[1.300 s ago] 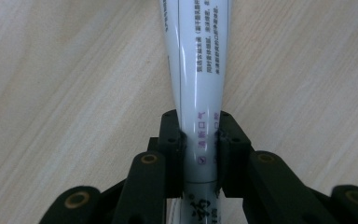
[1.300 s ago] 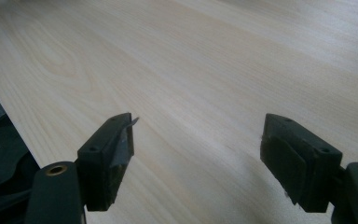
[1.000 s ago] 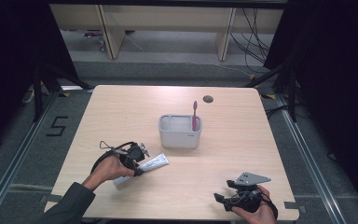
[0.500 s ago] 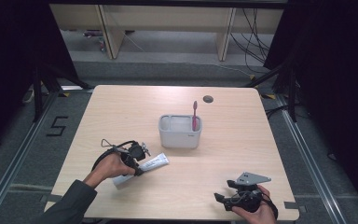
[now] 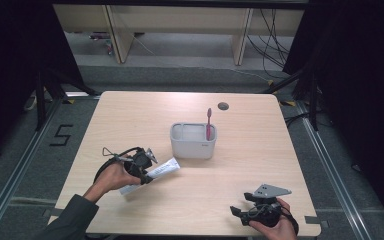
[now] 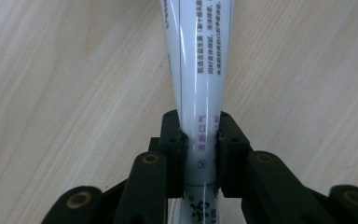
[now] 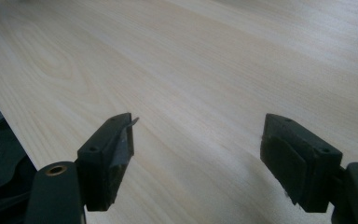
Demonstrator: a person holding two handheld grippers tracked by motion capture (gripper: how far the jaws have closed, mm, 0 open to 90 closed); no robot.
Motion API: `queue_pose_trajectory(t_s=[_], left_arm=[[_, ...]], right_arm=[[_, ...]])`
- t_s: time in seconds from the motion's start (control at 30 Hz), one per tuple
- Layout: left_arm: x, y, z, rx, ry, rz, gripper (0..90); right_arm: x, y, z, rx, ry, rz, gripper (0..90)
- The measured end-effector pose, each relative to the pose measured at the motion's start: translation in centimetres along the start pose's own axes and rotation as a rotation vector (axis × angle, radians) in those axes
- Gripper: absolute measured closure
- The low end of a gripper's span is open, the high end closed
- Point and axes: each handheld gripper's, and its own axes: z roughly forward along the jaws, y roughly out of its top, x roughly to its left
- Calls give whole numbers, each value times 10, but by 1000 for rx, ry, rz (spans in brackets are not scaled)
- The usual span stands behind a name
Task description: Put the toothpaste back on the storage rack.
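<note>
Glossy white plastic toothpaste tube [image 6: 200, 93], tapering and printed with small text, lies on the pale wood-grain surface [image 5: 260, 150] near a grey rectangular caddy [image 5: 193, 141]. Left claw [image 6: 200, 149] pinches it, the hand resting low; right claw [image 7: 196, 154] hovers spread at the near edge.
</note>
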Motion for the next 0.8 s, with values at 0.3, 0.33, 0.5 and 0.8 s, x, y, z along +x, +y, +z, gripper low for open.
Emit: queue_pose_trajectory(t_s=[0.3,0.33,0.5,0.8], left_arm=[[13,-12,-35,-169,25,-70,754],[16,-13,-38,-189,31,-73,755],[21,-14,-50,-284,64,-109,754],[28,-8,-62,-469,107,-189,755]], right_arm=[[-1,0,0,-3,-4,-7,268],[-1,0,0,-4,-6,-7,267],[-1,0,0,-8,-3,-6,267],[-2,0,0,-8,-14,-16,267]])
